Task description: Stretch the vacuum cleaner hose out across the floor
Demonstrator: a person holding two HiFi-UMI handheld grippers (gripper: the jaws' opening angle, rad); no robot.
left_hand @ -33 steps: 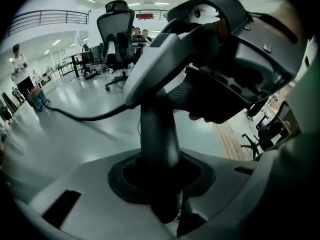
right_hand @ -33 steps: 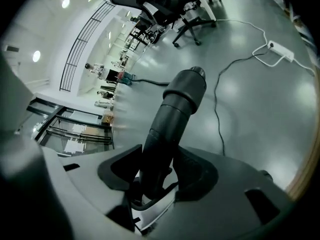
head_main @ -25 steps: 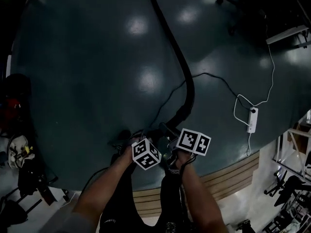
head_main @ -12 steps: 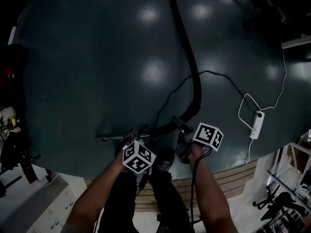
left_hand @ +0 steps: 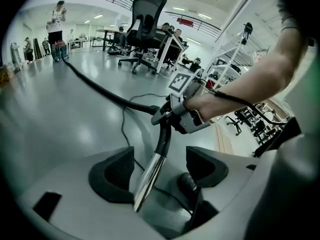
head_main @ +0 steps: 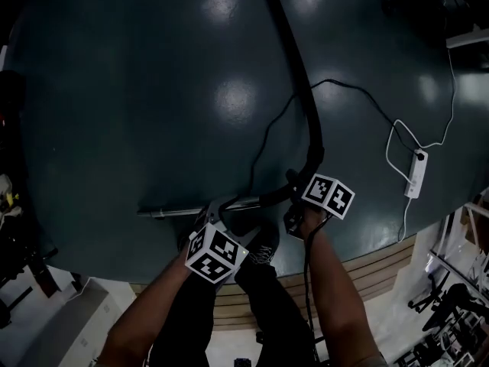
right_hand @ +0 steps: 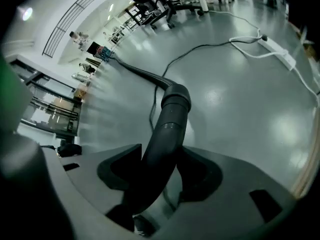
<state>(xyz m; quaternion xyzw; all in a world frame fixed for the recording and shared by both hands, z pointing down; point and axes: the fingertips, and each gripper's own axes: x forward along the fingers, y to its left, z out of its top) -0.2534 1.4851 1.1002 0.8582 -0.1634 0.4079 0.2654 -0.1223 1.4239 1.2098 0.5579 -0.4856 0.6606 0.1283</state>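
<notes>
Two grippers are held low over the dark glossy floor (head_main: 114,90), close to the person's feet.

- Left: the left gripper (head_main: 216,214) is seen with its jaws spread wide. The shiny chrome wand tube (left_hand: 150,176) runs between the pads with a gap at each side, so it is not gripped. It appears to be laid along the floor, pointing left in the head view.
- Right of it: the right gripper (right_hand: 160,171) is clamped on the dark grey rigid end piece (right_hand: 170,129) of the long black flexible vacuum hose (head_main: 294,67). From there the hose is led away over the floor in a mild curve.
- Step judged: late; most of the hose is already laid out.
- The next move is judged to call for the bend near the grip to be drawn out. The end piece would then be lowered, clear of the thin black cable (head_main: 267,144) beside it.
- Far right: a white power strip (head_main: 416,176) is noted, well apart from the hose.
- Hidden: the hose's far end is cut off at the top of the head view. In the gripper views it is lost in a small blurred shape near a distant standing person (left_hand: 57,16). The head view is dim throughout.
</notes>
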